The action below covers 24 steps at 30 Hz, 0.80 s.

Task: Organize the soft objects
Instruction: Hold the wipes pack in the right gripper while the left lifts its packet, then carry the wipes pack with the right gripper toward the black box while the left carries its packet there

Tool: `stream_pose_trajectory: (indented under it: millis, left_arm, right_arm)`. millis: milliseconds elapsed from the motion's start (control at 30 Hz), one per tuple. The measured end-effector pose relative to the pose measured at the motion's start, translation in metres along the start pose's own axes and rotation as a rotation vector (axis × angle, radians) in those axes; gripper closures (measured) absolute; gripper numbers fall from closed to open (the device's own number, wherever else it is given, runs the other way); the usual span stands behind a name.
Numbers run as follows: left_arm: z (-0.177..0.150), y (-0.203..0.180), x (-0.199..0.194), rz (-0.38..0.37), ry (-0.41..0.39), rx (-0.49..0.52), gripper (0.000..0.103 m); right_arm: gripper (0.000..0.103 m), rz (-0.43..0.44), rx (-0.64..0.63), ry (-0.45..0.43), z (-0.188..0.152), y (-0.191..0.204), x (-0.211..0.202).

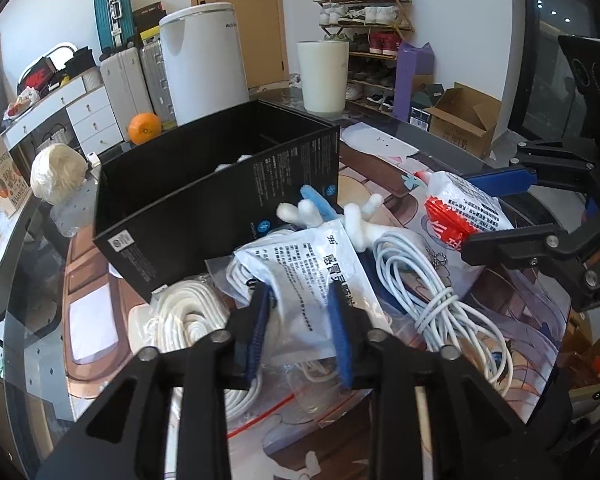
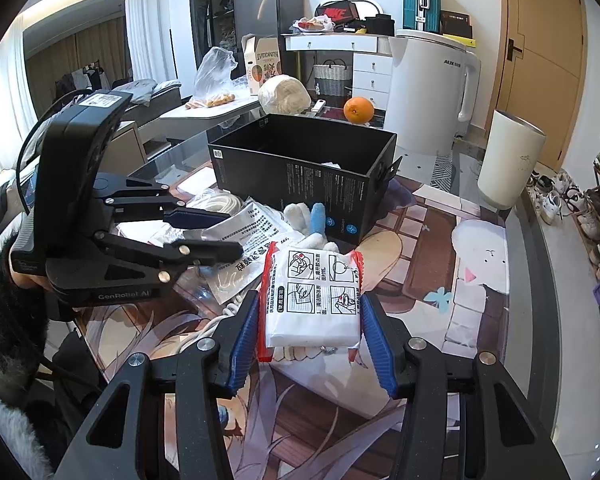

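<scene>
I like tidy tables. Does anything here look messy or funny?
Yes. Beside the black box, packets, white cables and a plush toy lie heaped on each other. The box sits crooked, and its far corner flap sticks out.

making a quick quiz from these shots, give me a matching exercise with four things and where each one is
Things:
1. red-edged packet
2. white printed pouch
3. orange
4. cream cylinder

Places:
a. behind the black box
b. between the left gripper pads
c. right of the black box
d. between the right gripper pads

Pairs: 1-d, 2-b, 3-a, 4-c
</scene>
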<state>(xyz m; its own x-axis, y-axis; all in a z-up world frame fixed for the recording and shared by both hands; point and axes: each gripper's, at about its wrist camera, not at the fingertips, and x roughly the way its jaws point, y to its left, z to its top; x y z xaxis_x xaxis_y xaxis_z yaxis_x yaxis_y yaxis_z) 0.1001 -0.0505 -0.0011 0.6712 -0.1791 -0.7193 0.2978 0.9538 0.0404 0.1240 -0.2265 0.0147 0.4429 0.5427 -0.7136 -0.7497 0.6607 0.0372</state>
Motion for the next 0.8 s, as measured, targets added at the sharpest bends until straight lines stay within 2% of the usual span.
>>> stream_pose_trajectory:
  millis: [67,100,133,200,300,800]
  left_arm:
    - [0.001,-0.002,0.002,0.003,0.003,0.004,0.069]
    - [0.001,-0.003,0.002,0.002,0.003,0.006,0.072]
    - [0.002,-0.003,0.001,0.003,0.000,0.009,0.080]
    - [0.001,-0.004,-0.001,0.004,-0.013,0.019,0.086]
    - [0.000,-0.006,-0.006,0.012,-0.033,0.032,0.091]
    - [-0.012,0.015,-0.034,0.026,-0.105,-0.040,0.095]
  right_arm:
    - [0.053,-0.001,-0.002,0.001,0.000,0.000,0.000]
    - [0.053,-0.001,-0.002,0.002,-0.001,0.001,0.000]
    - [0.053,-0.001,-0.002,0.001,-0.001,0.001,0.000]
    - [0.053,-0.002,-0.003,0.001,-0.001,0.001,0.000]
    - [0.053,-0.004,-0.001,-0.003,-0.001,0.000,0.000]
    - [0.053,-0.003,-0.011,-0.050,0.007,0.005,-0.010]
